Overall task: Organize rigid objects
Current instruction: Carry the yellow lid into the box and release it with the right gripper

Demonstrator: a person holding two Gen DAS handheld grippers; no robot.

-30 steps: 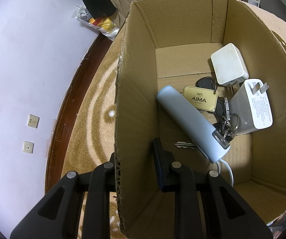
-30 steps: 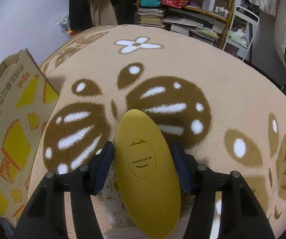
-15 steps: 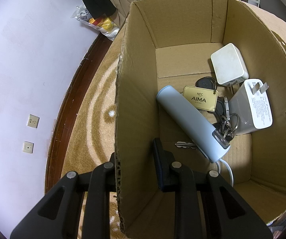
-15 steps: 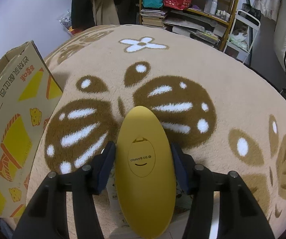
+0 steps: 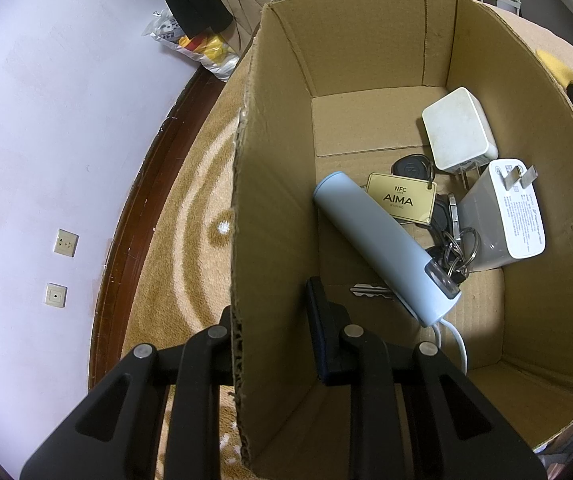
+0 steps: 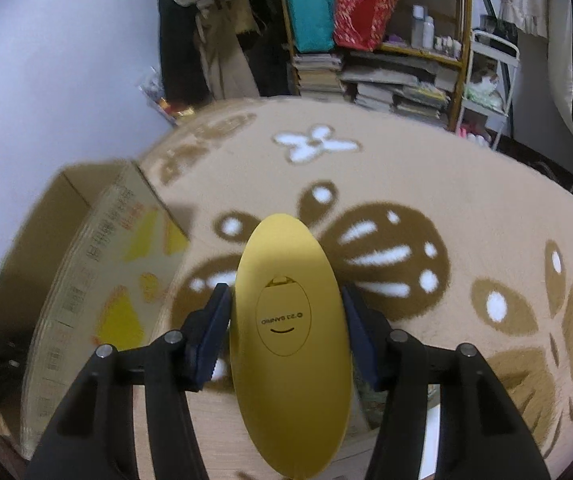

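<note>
Yellow oval case [image 6: 290, 344], a smooth hard shell with a small printed oval on its upper face, sat between the pads of the right tool [image 6: 286, 334], which was clamped on its long sides and held it clear of the patterned rug [image 6: 426, 184]. The blur in the right wrist view suggested the tool was in motion with its load. The cardboard box [image 6: 98, 280] stood to the left of the case and near it, its open top just visible at the far left.

The left tool [image 5: 272, 340] was pinched together on the near wall of the cardboard box [image 5: 270, 184], one finger outside and one inside, steadying it. Already lying on the box floor were a pale blue cylinder [image 5: 382, 240], a gold key tag [image 5: 402, 198] on a bunch of keys [image 5: 452, 246], and two white chargers [image 5: 460, 134].

The step in hand looked like the carry: the case had been picked up and was bound for the box. The next move would call for swinging it leftward over the rim, high enough to clear the wall, lowering it into the free floor space near the far wall, and only then parting the pads.
</note>
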